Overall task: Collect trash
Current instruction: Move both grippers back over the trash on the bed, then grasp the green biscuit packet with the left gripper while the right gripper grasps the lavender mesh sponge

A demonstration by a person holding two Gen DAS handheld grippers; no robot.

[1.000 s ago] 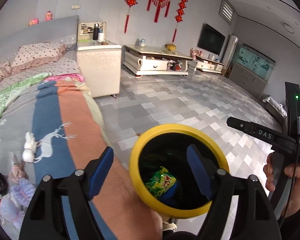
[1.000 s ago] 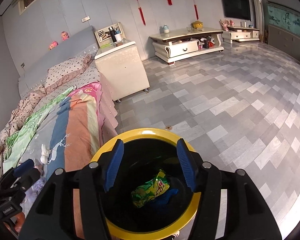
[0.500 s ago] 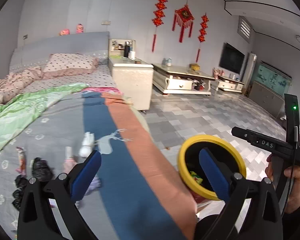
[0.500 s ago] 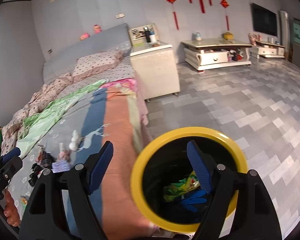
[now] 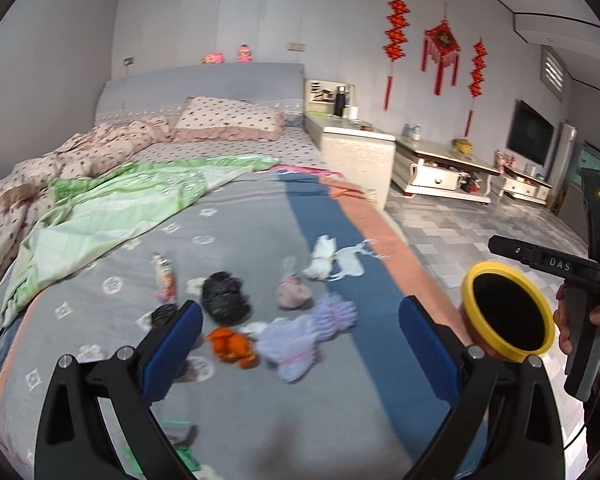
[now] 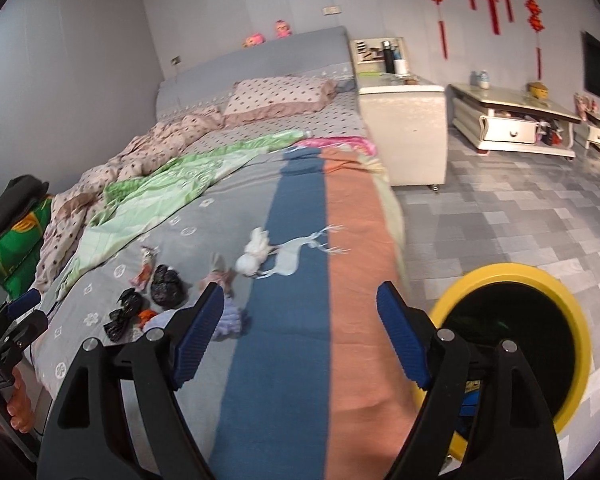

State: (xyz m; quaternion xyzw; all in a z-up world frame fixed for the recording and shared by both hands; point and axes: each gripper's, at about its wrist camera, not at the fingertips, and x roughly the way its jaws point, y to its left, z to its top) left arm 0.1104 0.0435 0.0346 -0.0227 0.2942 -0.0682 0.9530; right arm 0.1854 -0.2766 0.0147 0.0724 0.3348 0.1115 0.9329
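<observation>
Several pieces of trash lie on the grey blanket: a lilac crumpled bag (image 5: 304, 334), an orange scrap (image 5: 230, 344), a black bag (image 5: 224, 296), a pink wad (image 5: 292, 294), a white tissue (image 5: 322, 258) and a snack wrapper (image 5: 164, 278). My left gripper (image 5: 300, 352) is open and empty just above the lilac bag. My right gripper (image 6: 300, 330) is open and empty above the blanket's blue stripe; the black bag (image 6: 166, 282) and white tissue (image 6: 254, 256) lie ahead of it. The yellow-rimmed bin (image 6: 516, 344) stands on the floor beside the bed, also in the left wrist view (image 5: 508, 312).
The bed (image 5: 260, 208) carries a green quilt (image 5: 120, 204) and dotted pillows (image 5: 228, 120). A white bedside cabinet (image 6: 404, 128) and low TV stands (image 6: 512, 120) line the far wall. Grey tiled floor (image 6: 520, 220) lies right of the bed.
Both grippers have swung left from above the bin to over the bed. The bin has shifted to the right edge of both views and the trash on the blanket has come into view.
</observation>
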